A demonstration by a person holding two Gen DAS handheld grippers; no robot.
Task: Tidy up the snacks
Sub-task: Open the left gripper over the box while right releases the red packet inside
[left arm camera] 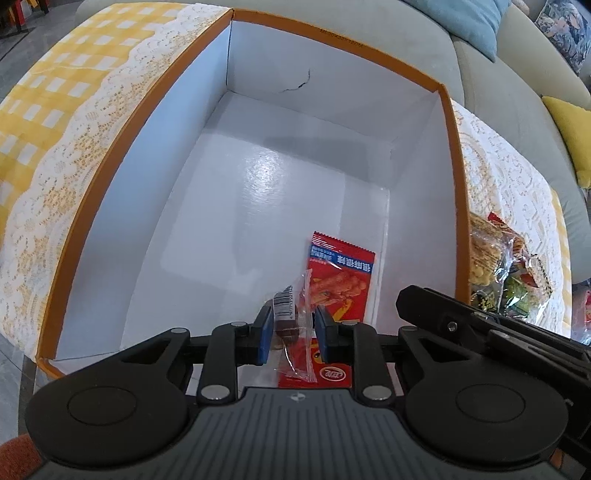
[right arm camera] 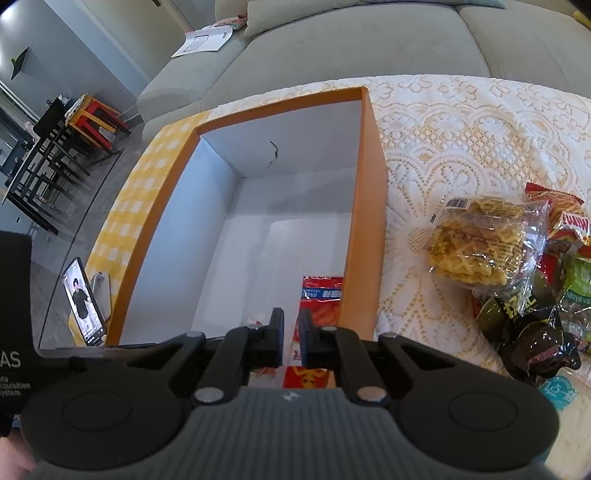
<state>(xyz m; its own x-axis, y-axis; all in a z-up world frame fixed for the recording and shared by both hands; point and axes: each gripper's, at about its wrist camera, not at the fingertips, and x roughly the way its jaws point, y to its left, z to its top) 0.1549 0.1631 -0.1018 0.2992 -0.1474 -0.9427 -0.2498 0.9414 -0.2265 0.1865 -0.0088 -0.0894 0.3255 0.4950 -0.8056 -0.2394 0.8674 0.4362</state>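
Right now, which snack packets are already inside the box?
Two: the red packet lying flat, and the small clear packet between the left gripper fingers. The rest lie outside on the cloth.

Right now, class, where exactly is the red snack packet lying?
In both wrist views, the red snack packet lies flat on the floor of the orange box, against its right-hand wall, just ahead of the left gripper.

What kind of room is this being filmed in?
Most likely a home living room: a grey sofa with cushions stands right behind a table covered by a lace-edged yellow checked cloth, and a dining table with chairs shows farther off.
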